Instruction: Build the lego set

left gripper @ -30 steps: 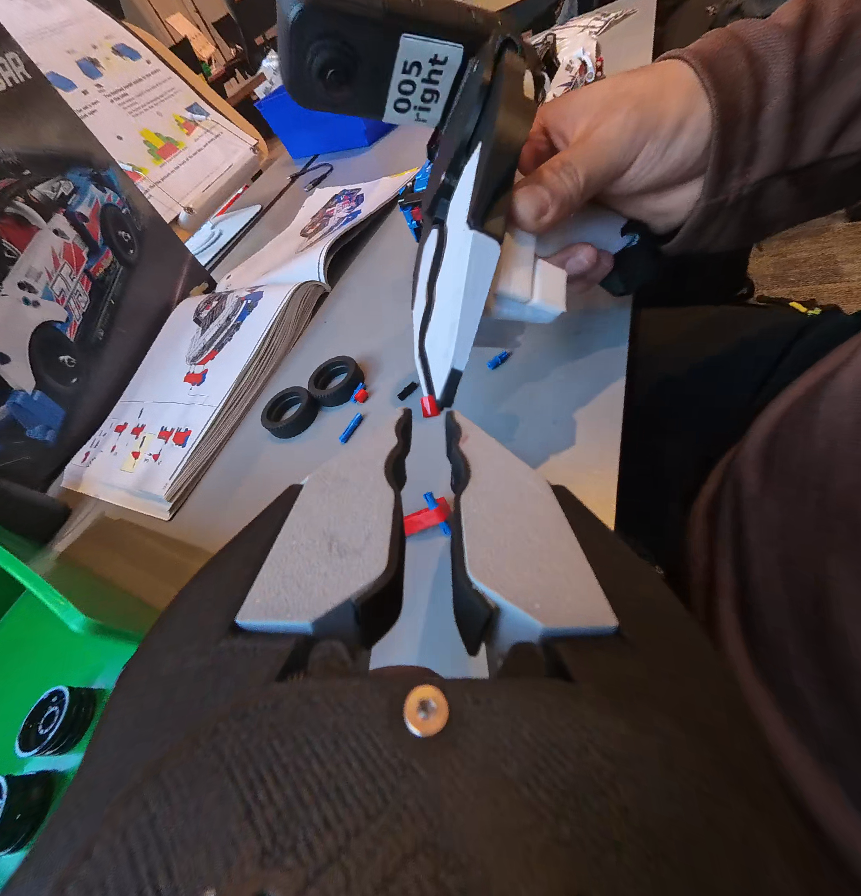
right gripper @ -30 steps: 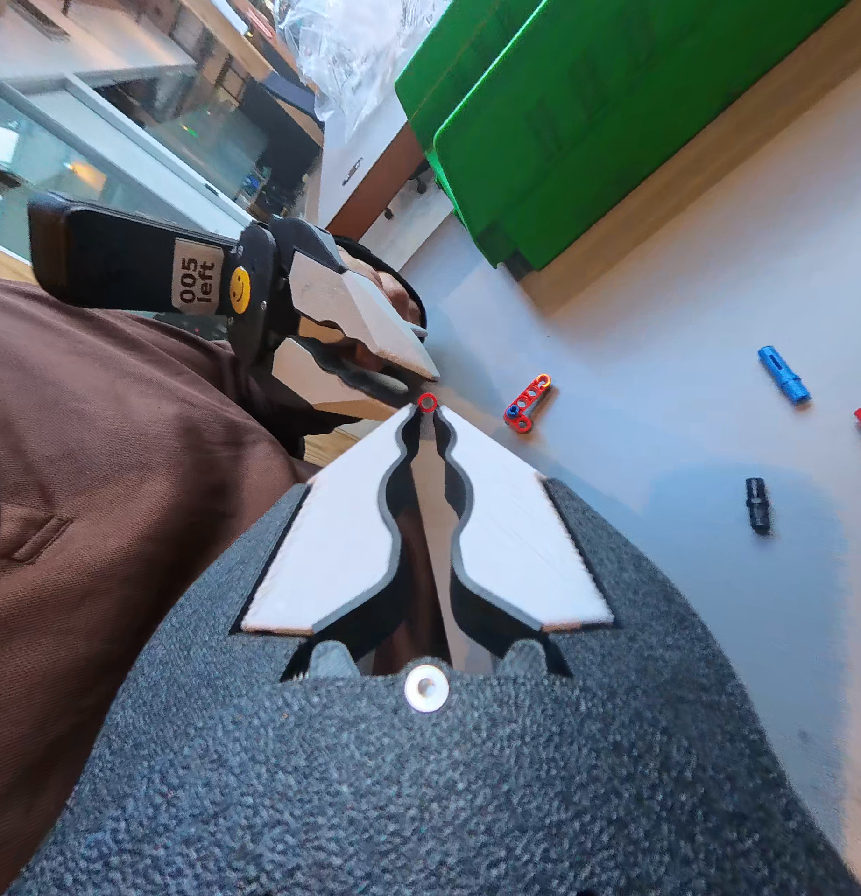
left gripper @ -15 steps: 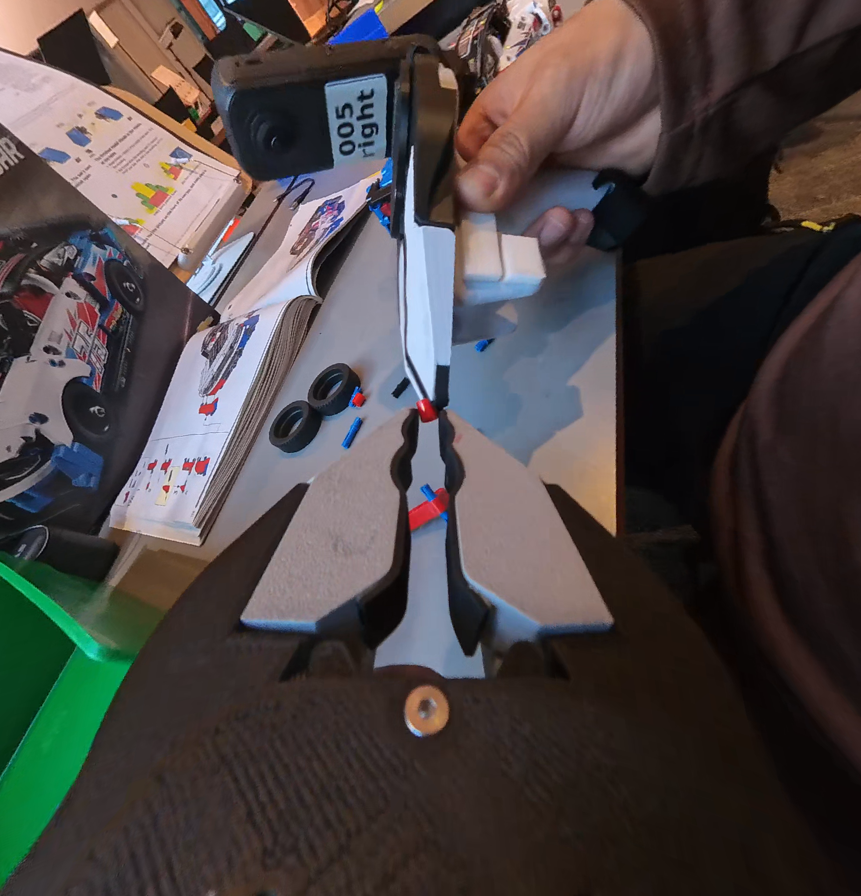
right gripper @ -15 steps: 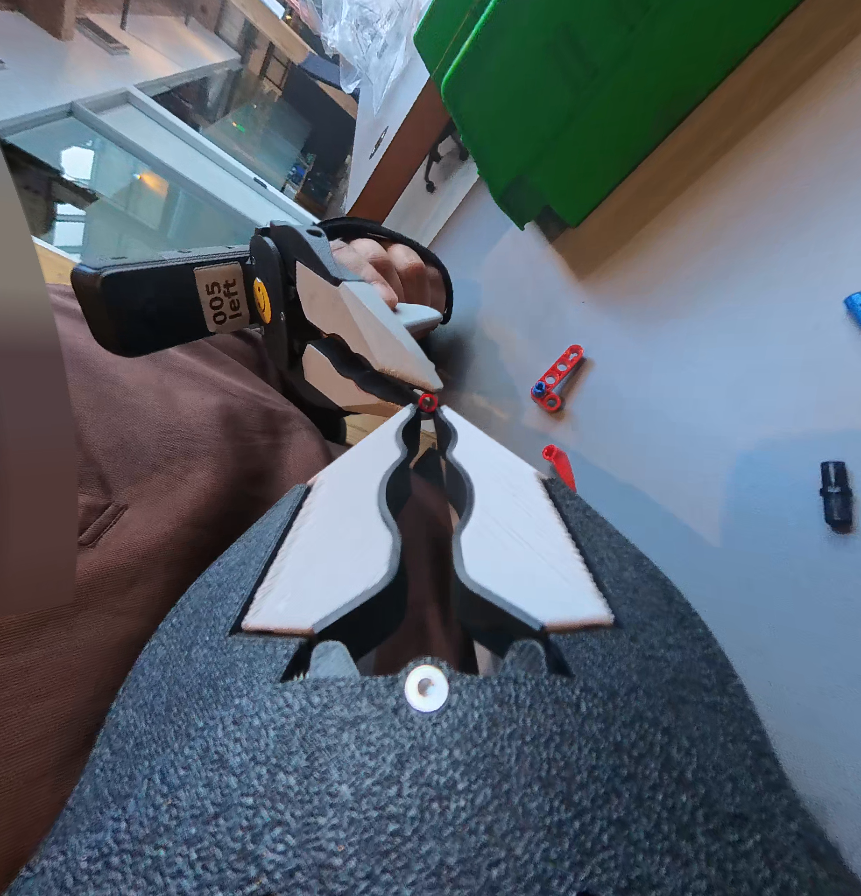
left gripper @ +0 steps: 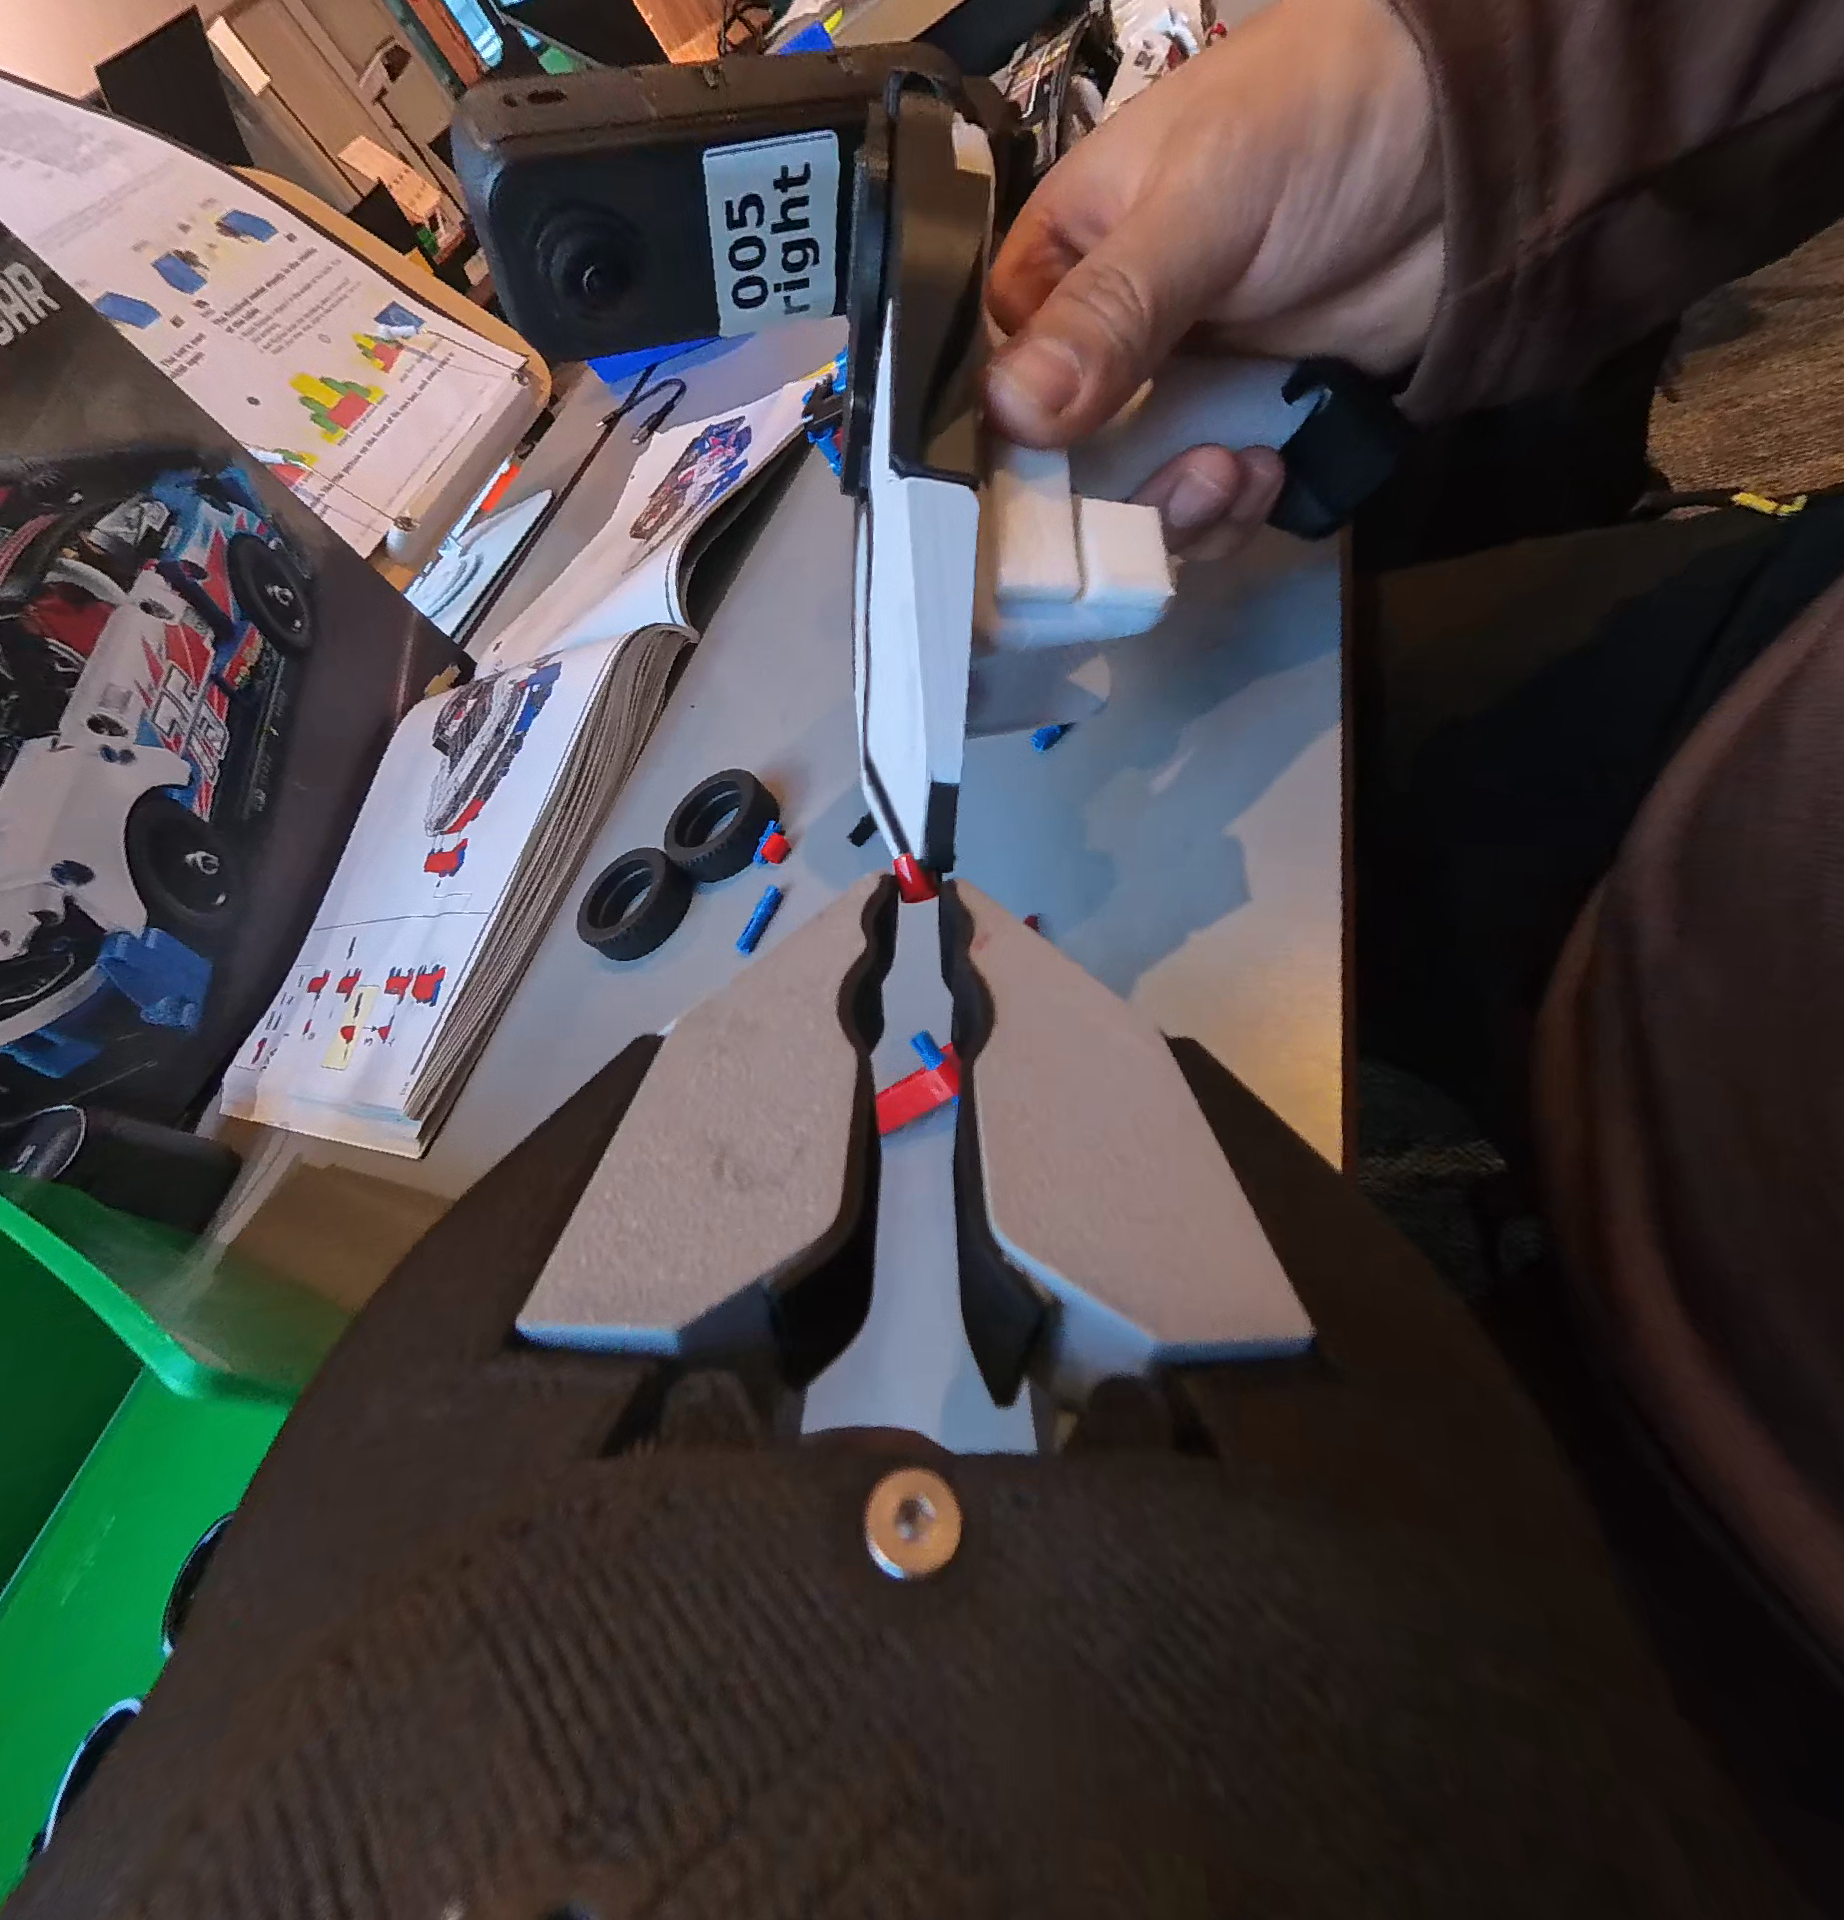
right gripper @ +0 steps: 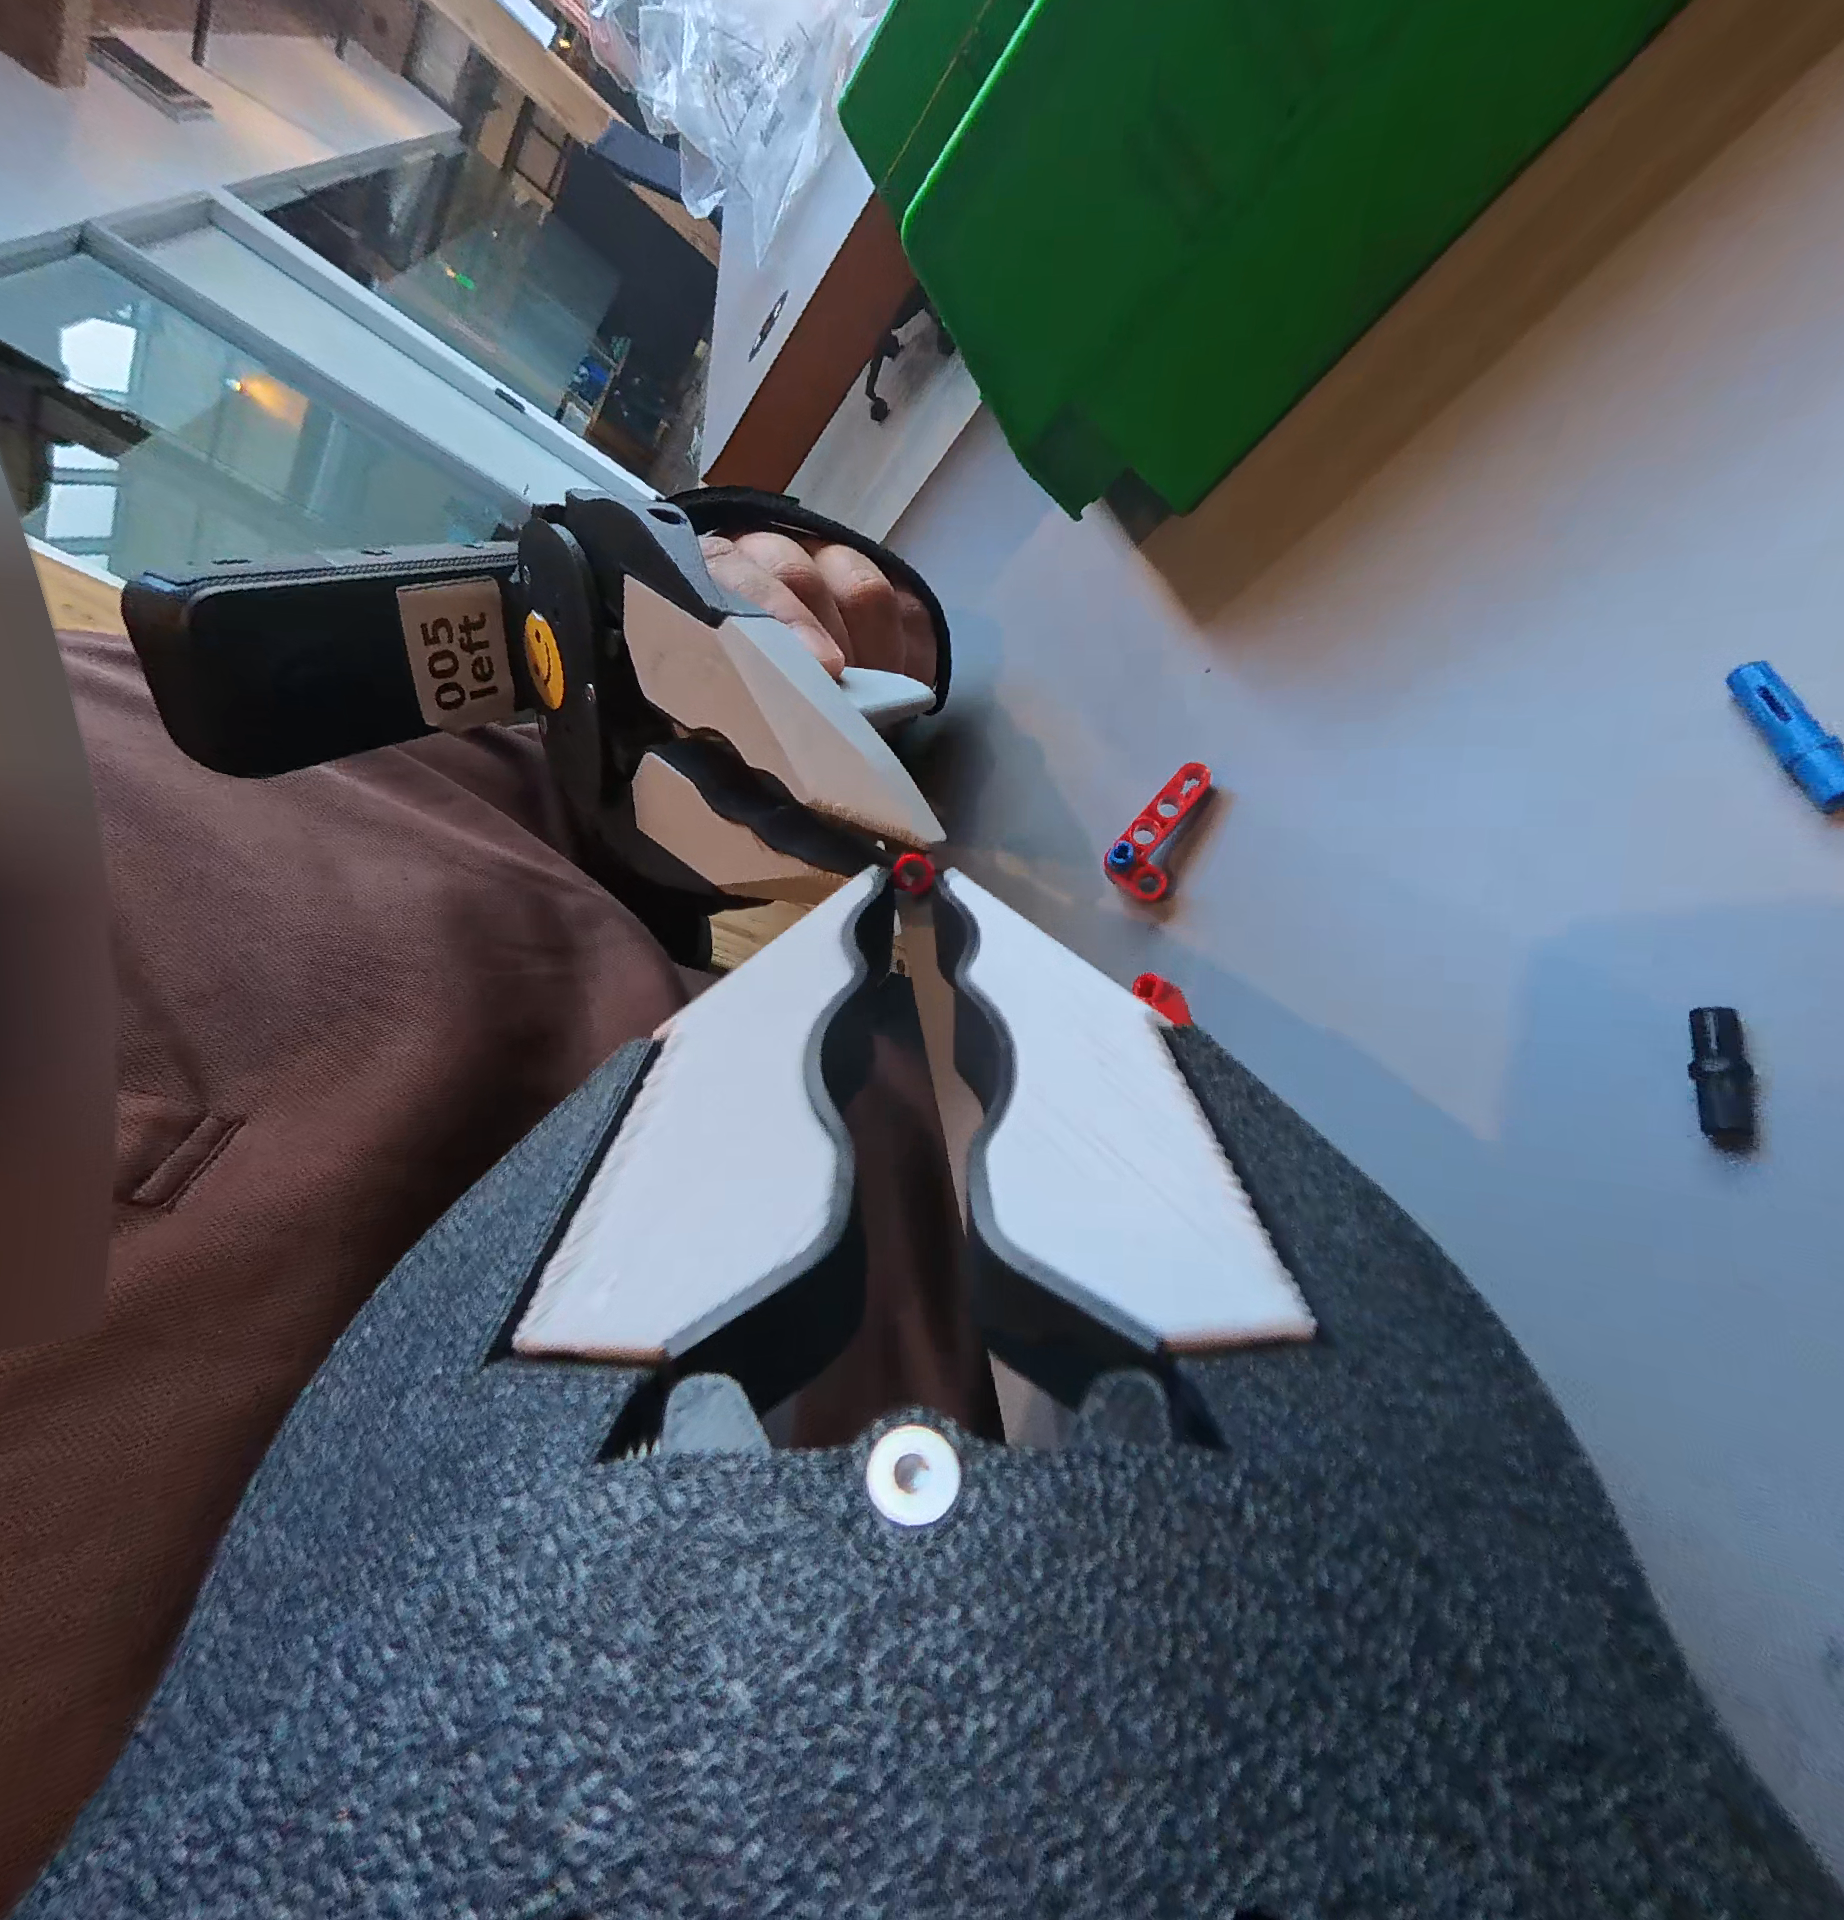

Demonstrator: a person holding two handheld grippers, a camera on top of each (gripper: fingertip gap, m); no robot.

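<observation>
Inside green bin (left gripper: pixel 87 1455), black wheels (left gripper: pixel 185 1590).

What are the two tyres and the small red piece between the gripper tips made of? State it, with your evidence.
Two tyres: probably rubber; matte black with ribbed tread and no gloss. Small red piece: looks like hard moulded plastic; saturated colour, smooth and slightly shiny, with a clean round hole seen in the right wrist view.
</observation>
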